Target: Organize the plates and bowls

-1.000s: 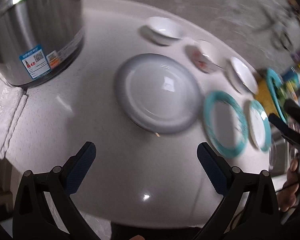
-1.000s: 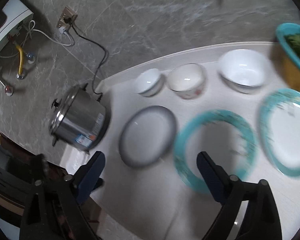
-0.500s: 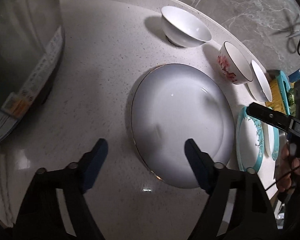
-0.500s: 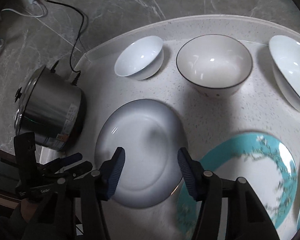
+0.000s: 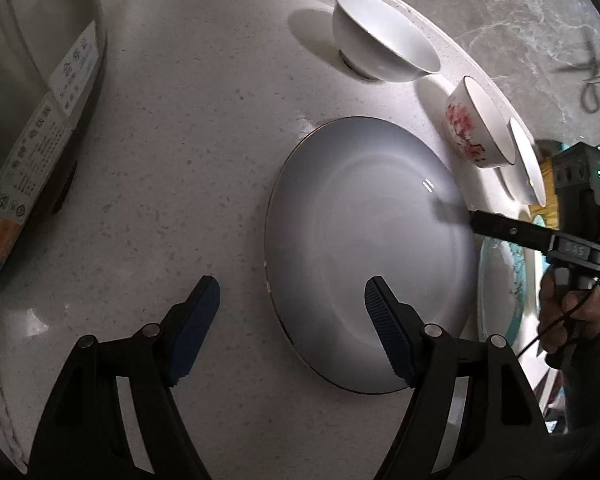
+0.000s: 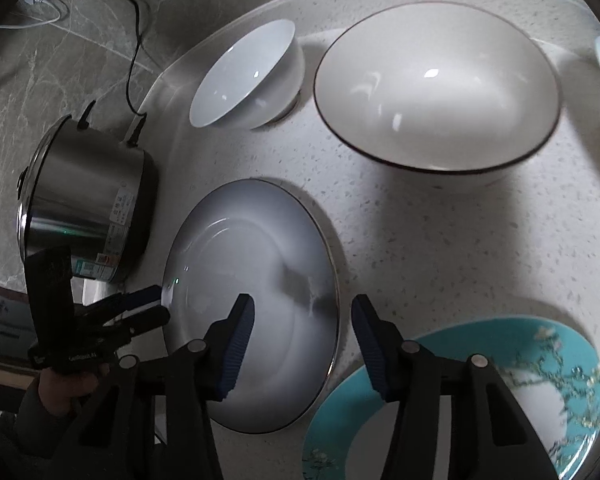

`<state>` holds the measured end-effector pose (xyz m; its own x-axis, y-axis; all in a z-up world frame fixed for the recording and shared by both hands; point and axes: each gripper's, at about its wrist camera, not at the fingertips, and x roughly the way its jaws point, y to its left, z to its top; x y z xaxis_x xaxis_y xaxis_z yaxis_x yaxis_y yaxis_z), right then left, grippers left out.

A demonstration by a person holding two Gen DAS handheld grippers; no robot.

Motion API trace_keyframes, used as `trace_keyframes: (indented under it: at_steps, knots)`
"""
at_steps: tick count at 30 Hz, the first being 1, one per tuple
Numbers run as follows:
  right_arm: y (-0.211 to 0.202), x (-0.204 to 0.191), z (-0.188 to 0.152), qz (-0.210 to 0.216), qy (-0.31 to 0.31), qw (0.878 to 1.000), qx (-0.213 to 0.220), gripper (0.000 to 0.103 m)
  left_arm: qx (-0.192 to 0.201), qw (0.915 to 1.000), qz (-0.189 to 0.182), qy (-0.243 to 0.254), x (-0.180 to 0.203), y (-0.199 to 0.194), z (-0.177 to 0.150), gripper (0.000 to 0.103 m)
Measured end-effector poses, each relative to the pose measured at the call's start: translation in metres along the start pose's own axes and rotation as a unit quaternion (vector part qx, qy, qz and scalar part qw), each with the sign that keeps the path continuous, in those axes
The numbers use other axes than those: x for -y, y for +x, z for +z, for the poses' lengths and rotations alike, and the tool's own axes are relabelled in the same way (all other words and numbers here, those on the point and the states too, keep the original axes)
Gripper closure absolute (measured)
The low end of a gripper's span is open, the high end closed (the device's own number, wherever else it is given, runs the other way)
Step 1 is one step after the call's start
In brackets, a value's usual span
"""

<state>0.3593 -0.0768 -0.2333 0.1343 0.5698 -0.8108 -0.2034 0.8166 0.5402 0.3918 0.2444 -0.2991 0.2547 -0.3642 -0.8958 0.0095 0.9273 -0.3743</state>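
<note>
Both grippers have closed in on the grey plate (image 5: 364, 248) since half a second ago. It lies flat, face up on the tabletop (image 5: 188, 152), round with no long axis. My left gripper (image 5: 292, 300) hangs low, jaws apart straddling the plate's near-left rim. My right gripper (image 6: 302, 316) points down over the opposite rim, jaws apart, empty. Behind stand the white bowl (image 6: 248, 80) and flowered bowl (image 5: 476, 128); the teal plate (image 6: 480, 400) sits just beside the grey one.

Bare counter (image 5: 188, 184) left of grey plate (image 5: 364, 248); steel pot (image 5: 32, 92) blocks far left.
</note>
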Motion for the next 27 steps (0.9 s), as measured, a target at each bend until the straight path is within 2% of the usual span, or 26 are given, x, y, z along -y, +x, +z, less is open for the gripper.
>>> trace_keyframes:
  at_steps: [4, 11, 14, 17, 20, 22, 25, 26, 27]
  knots:
    - [0.002, 0.005, 0.001, 0.02, -0.005, 1.0, -0.003, 0.052, 0.001, 0.9999, -0.004, 0.01, 0.005, 0.003, 0.003, 0.032]
    - [0.0, 0.01, 0.001, 0.031, -0.003, 0.999, -0.01, 0.054, -0.013, 0.9995, -0.03, 0.0, -0.001, 0.001, 0.007, 0.034]
    - [0.001, 0.006, 0.0, 0.021, -0.017, 1.0, -0.01, 0.054, -0.021, 0.999, -0.039, 0.003, 0.005, 0.005, 0.01, 0.062]
    - [0.002, 0.0, -0.001, 0.01, -0.027, 0.999, -0.016, 0.054, -0.025, 0.9991, -0.035, 0.008, 0.008, 0.006, 0.014, 0.064]
    - [0.003, -0.001, 0.003, 0.005, -0.022, 0.999, -0.025, 0.054, -0.028, 0.999, -0.035, 0.0, 0.006, 0.007, 0.016, 0.071]
    - [0.005, -0.004, 0.004, -0.012, -0.029, 0.999, -0.032, 0.057, -0.03, 0.9991, -0.031, 0.0, 0.006, 0.008, 0.016, 0.074]
    - [0.006, -0.009, 0.006, -0.046, -0.039, 0.997, -0.04, 0.069, -0.03, 0.9994, -0.016, 0.008, 0.004, 0.007, 0.015, 0.076]
    - [0.006, -0.008, 0.006, -0.057, -0.04, 0.997, -0.042, 0.077, -0.03, 0.9994, -0.011, 0.008, 0.004, 0.007, 0.015, 0.076]
    - [0.006, -0.008, 0.006, -0.064, -0.041, 0.996, -0.042, 0.08, -0.032, 0.9994, -0.002, 0.012, 0.007, 0.007, 0.015, 0.076]
